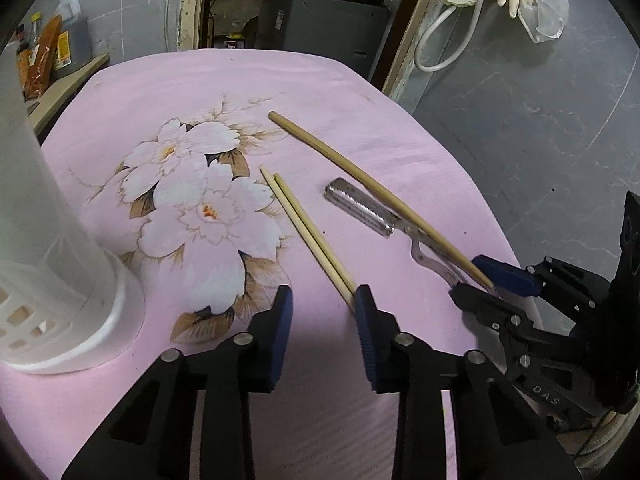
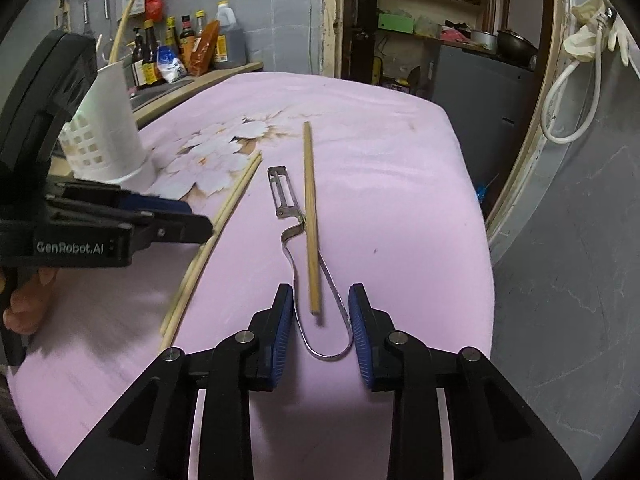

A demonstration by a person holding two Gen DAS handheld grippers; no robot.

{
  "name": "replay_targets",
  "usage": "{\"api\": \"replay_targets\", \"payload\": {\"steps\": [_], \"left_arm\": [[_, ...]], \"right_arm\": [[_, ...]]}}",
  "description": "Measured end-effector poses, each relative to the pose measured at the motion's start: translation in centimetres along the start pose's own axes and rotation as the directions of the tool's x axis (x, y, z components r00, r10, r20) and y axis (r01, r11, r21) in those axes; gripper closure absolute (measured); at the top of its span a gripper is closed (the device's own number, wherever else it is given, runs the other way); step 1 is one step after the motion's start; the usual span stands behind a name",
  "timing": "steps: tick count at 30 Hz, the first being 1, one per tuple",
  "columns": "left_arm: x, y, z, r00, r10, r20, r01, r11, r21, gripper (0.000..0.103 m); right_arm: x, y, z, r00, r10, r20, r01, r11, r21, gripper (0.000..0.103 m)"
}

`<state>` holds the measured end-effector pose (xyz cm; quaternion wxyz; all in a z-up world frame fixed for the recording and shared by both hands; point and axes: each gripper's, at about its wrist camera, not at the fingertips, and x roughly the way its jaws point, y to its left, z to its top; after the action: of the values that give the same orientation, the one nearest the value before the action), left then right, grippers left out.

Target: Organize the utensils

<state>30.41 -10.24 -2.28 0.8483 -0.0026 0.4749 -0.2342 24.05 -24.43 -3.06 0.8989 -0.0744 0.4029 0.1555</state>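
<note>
On the pink flowered cloth [image 1: 320, 92] lie a pair of thin wooden chopsticks [image 1: 304, 232] [image 2: 224, 216], a thicker single chopstick [image 1: 360, 180] [image 2: 310, 208] and a metal peeler [image 1: 368, 210] [image 2: 288, 208] with a looped wire handle. The single chopstick rests across the peeler. My left gripper [image 1: 322, 312] is open, its right finger touching the near ends of the chopstick pair. My right gripper [image 2: 318, 312] [image 1: 486, 280] is open, with the peeler's handle loop and the single chopstick's near end between its fingers. A white utensil holder [image 1: 52, 240] [image 2: 108, 128] stands at the left.
The holder has one wooden stick [image 2: 122, 28] in it. Sauce bottles [image 2: 180, 48] stand on a counter behind the table. The table's right edge [image 2: 476, 200] drops to a grey floor. A doorway with shelves [image 2: 432, 40] is at the back.
</note>
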Motion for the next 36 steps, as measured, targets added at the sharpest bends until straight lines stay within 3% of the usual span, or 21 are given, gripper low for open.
{"api": "replay_targets", "payload": {"steps": [11, 17, 25, 32, 36], "left_arm": [[1.3, 0.2, 1.1, 0.996, -0.091, -0.003, 0.090, 0.994, -0.057, 0.098], [1.1, 0.5, 1.1, 0.995, -0.095, 0.007, 0.095, 0.992, -0.079, 0.103], [0.8, 0.7, 0.5, 0.994, -0.111, -0.016, 0.109, 0.988, -0.111, 0.103], [-0.2, 1.3, 0.3, 0.980, -0.199, 0.026, 0.200, 0.965, -0.169, 0.103], [-0.1, 0.9, 0.6, 0.983, -0.181, 0.018, 0.181, 0.971, -0.157, 0.103]], "right_arm": [[0.8, -1.1, 1.5, 1.000, 0.007, 0.019, -0.007, 1.000, 0.020, 0.077], [0.7, -1.1, 1.3, 1.000, 0.020, 0.023, -0.021, 0.999, 0.028, 0.077], [-0.2, -0.7, 0.0, 0.999, 0.053, 0.008, -0.054, 0.997, 0.060, 0.077], [-1.6, -0.4, -1.4, 0.999, 0.042, 0.011, -0.043, 0.996, 0.074, 0.078], [-1.8, -0.6, -1.5, 0.999, 0.040, 0.019, -0.041, 0.996, 0.085, 0.078]]}}
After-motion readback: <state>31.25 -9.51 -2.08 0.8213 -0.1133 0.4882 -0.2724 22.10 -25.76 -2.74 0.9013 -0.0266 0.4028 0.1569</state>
